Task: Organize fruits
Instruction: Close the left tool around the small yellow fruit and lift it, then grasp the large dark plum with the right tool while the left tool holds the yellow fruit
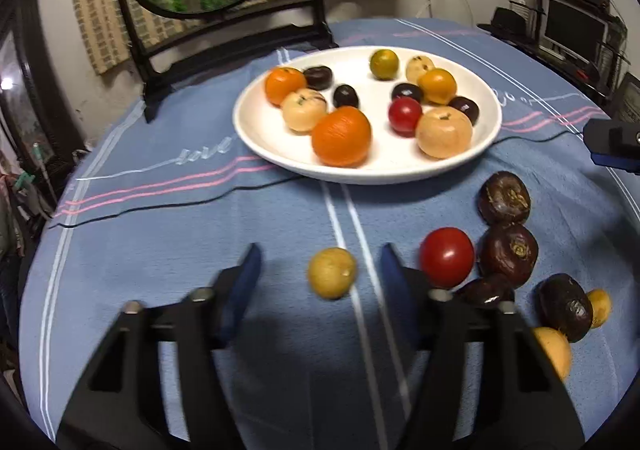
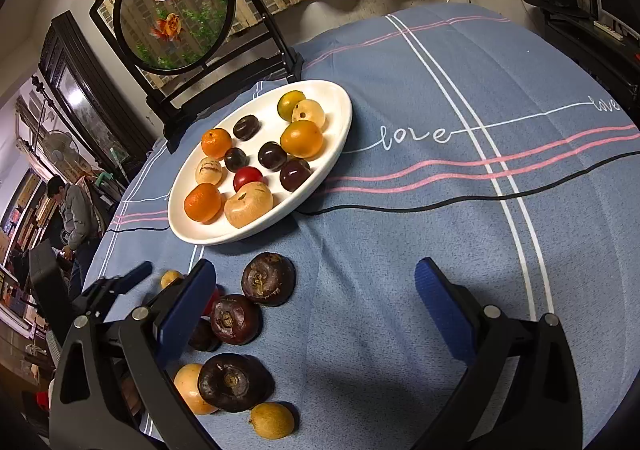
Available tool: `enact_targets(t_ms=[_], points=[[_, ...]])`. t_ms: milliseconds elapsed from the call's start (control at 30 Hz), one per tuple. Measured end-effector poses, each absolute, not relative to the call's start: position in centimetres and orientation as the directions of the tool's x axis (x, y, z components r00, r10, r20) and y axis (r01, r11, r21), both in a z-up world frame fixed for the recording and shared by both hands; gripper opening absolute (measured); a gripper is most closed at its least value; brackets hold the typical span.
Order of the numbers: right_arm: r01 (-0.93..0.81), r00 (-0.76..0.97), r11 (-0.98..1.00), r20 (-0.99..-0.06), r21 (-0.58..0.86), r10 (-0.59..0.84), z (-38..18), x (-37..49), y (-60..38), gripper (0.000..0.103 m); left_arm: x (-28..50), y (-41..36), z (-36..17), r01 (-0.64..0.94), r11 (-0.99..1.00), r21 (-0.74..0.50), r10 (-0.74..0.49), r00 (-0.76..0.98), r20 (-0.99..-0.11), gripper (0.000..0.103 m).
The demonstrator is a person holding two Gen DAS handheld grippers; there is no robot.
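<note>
Small yellow fruit (image 1: 331, 272): near plate (image 1: 256, 130), between parted left tongs (image 1: 320, 270); light, round, rolls; pinch mid-girth. Right tongs (image 2: 316, 290) apart, empty.

loose fruits (image 1: 508, 246) before plate (image 1: 260, 138)

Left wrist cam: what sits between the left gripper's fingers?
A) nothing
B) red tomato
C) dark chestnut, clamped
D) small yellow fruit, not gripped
D: the yellow fruit lies on the cloth between the left gripper fingers, with clear gaps either side; the tomato is outside the right finger.
</note>
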State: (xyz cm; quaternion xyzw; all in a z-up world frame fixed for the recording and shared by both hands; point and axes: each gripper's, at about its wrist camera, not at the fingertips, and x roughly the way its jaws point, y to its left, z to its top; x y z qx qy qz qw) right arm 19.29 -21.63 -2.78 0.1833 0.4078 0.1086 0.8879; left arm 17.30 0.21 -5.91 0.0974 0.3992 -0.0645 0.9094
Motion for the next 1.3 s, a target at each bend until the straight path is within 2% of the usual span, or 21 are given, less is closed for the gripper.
enact_targets(t_ms=[33,67,300,467,767,800,867,1000,1100,1233,1300], points=[[-0.043,0.642,0.91,-0.686,0.413,0.342,-2.8,19.3,-21.6,0.1,17.6,0.2,-6.2,0.201,0.973,0.117,-0.046,0.659,-0.75,0.04],[-0.042,0.64,0.91,-0.688,0.413,0.342,-2.8,19.3,-21.6,0.1,17.8,0.3,-6.4,0.205,0.973,0.107,-0.053,0.646,-0.761,0.037],[-0.041,0.639,0.912,-0.691,0.408,0.338,-2.9,19.4,-21.5,0.1,18.1,0.7,-6.7,0.205,0.977,0.053,-0.089,0.625,-0.776,0.029],[-0.055,0.629,0.913,-0.696,0.405,0.346,-3.1,19.4,-21.2,0.1,17.6,0.5,-6.5,0.198,0.978,0.065,-0.076,0.629,-0.774,0.026],[-0.207,0.596,0.89,-0.67,0.406,0.444,-3.5,19.3,-18.5,0.1,18.0,2.0,-6.1,0.121,0.991,0.053,-0.037,0.639,-0.768,0.026],[-0.217,0.593,0.884,-0.664,0.414,0.456,-3.5,19.3,-18.4,0.098,18.1,2.0,-6.1,0.121,0.991,0.054,-0.036,0.639,-0.768,0.026],[-0.234,0.591,0.884,-0.663,0.405,0.46,-3.6,19.3,-18.0,0.088,18.1,2.0,-6.2,0.119,0.991,0.058,-0.032,0.637,-0.77,0.026],[-0.25,0.583,0.901,-0.687,0.356,0.433,-3.8,19.7,-16.7,0.082,18.2,2.2,-6.2,0.109,0.993,0.054,-0.028,0.637,-0.771,0.026],[-0.262,0.587,0.934,-0.728,0.243,0.354,-4.0,20.3,-15.0,0.078,18.2,2.2,-6.2,0.108,0.993,0.052,-0.029,0.637,-0.771,0.026],[-0.259,0.603,0.962,-0.764,0.083,0.228,-5.1,21.2,-13.3,0.058,18.1,2.0,-6.2,0.116,0.992,0.059,-0.028,0.637,-0.77,0.026],[-0.267,0.605,0.961,-0.764,0.072,0.225,-5.2,21.6,-13.2,0.053,18.1,1.8,-6.3,0.119,0.991,0.068,-0.023,0.633,-0.774,0.026]])
